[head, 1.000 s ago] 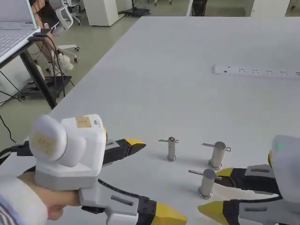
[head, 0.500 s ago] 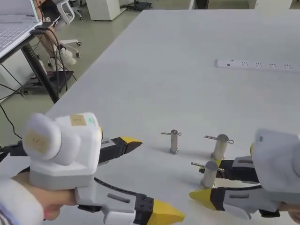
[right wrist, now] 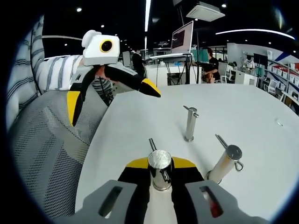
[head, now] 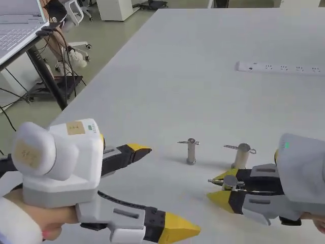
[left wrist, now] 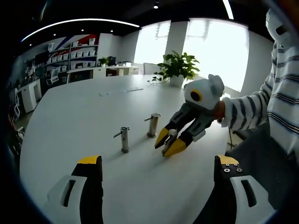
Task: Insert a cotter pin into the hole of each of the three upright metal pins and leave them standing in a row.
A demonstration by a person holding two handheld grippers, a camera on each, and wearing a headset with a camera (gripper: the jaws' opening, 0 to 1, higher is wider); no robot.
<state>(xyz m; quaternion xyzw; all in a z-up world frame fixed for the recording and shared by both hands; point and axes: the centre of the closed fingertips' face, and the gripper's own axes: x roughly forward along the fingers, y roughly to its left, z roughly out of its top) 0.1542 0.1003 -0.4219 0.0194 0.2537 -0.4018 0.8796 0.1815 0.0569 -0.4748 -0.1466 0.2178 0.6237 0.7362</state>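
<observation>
Three upright metal pins stand on the white table (head: 167, 76), each with a cotter pin through its top. The far-left pin (head: 191, 151) (left wrist: 124, 139) (right wrist: 190, 123) and far-right pin (head: 241, 155) (left wrist: 153, 124) (right wrist: 226, 163) stand free. The nearest pin (head: 229, 182) (right wrist: 160, 167) sits between the yellow jaws of my right gripper (head: 223, 187) (left wrist: 169, 143) (right wrist: 160, 176), which is shut on it. My left gripper (head: 157, 190) (left wrist: 158, 161) (right wrist: 112, 98) is open wide, left of the pins, holding nothing.
A white power strip (head: 279, 67) lies far back on the right. The table's left edge (head: 96, 86) drops to the floor, with a laptop desk (head: 20, 35) and cables beyond it. A mesh chair (right wrist: 51, 154) sits at the table's near side.
My right gripper has moved in and its jaws have shut on the nearest pin, which they stood apart from before. The left gripper stays open in much the same place.
</observation>
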